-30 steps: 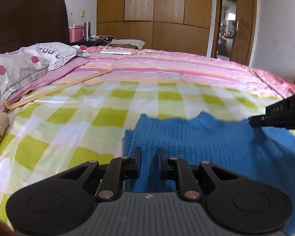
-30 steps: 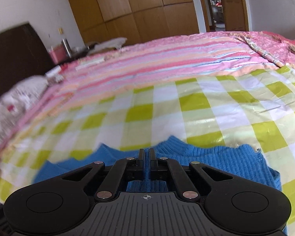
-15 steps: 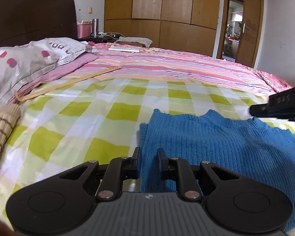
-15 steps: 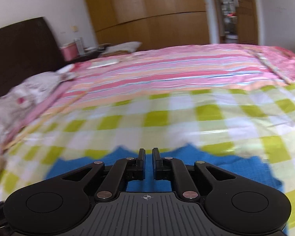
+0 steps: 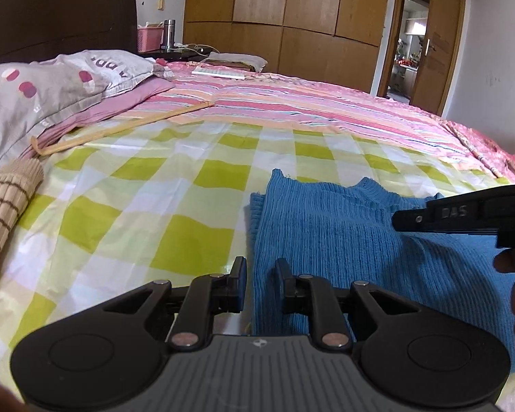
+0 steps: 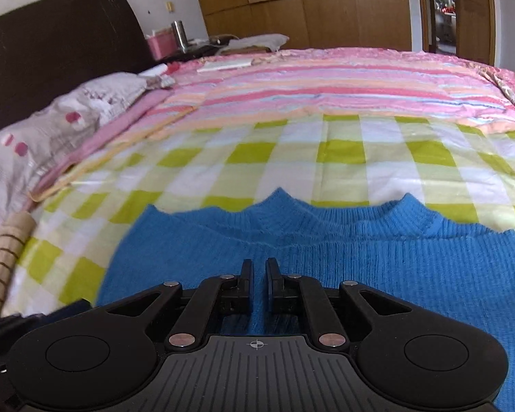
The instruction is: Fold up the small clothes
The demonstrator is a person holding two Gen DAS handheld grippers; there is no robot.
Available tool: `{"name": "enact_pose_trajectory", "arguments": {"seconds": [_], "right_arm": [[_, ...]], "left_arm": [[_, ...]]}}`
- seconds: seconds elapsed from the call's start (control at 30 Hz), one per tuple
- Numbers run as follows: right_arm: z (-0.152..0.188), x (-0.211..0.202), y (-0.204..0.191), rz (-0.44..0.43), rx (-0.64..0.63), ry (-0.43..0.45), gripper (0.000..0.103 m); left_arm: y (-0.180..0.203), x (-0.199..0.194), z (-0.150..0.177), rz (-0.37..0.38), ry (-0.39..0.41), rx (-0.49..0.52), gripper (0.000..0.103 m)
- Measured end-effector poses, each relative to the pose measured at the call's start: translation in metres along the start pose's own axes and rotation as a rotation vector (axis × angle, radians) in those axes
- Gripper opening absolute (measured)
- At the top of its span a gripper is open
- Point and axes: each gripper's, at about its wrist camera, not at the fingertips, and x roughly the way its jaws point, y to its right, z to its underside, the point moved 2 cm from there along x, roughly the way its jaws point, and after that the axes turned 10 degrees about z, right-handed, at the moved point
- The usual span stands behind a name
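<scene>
A blue knitted sweater (image 5: pixel 343 233) lies flat on the green-and-white checked sheet (image 5: pixel 175 185), with its neckline toward the far side and its left side folded over. It also shows in the right wrist view (image 6: pixel 360 257). My left gripper (image 5: pixel 260 267) hovers over the sweater's left edge with its jaws a narrow gap apart and nothing between them. My right gripper (image 6: pixel 259 269) is over the sweater's middle below the neckline, with its jaws a small gap apart and nothing between them. It also shows from the side in the left wrist view (image 5: pixel 463 213).
A beige striped garment (image 5: pixel 3 206) lies at the sheet's left edge. A grey pillow (image 5: pixel 51 89) and a dark headboard (image 5: pixel 51 10) are at far left. A pink striped quilt (image 5: pixel 309 103) covers the far bed. A wooden wardrobe (image 5: pixel 292 17) stands behind.
Both grippers drew back and rose, so more of the sweater shows. The right gripper's jaws opened a little wider. The sweater stays flat on the sheet.
</scene>
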Motion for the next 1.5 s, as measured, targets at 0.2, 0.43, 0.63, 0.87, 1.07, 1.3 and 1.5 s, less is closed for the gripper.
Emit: {"name": "enact_pose_trajectory", "arguments": {"seconds": [0.2,0.43,0.63,0.87,1.07,1.3,1.5], "right_arm": [[0.012,0.003,0.0,0.025,-0.052,-0.054,0.01],[0.003,-0.019,-0.008,-0.002,-0.048,-0.026,0.012],[0.001,-0.018,-0.037,-0.04,-0.084,-0.064,0.014],[0.001,-0.004,-0.066,-0.038,-0.107,-0.104,0.015],[-0.002,-0.006,-0.08,-0.034,-0.132,-0.109,0.015],[0.01,-0.011,-0.044,-0.007,-0.071,-0.136,0.013],[0.01,-0.04,-0.015,-0.01,-0.012,-0.081,0.013]], "left_arm": [[-0.002,-0.007,0.009,-0.002,-0.022,-0.007,0.028],[-0.011,-0.027,0.018,0.029,-0.009,-0.087,0.029],[-0.017,-0.032,0.031,0.077,-0.014,-0.135,0.029],[-0.025,-0.035,0.035,0.117,-0.012,-0.138,0.03],[-0.027,-0.038,0.034,0.135,-0.014,-0.145,0.03],[-0.016,-0.04,0.035,0.122,-0.008,-0.081,0.03],[-0.001,-0.046,0.034,0.11,0.011,-0.036,0.03]]}}
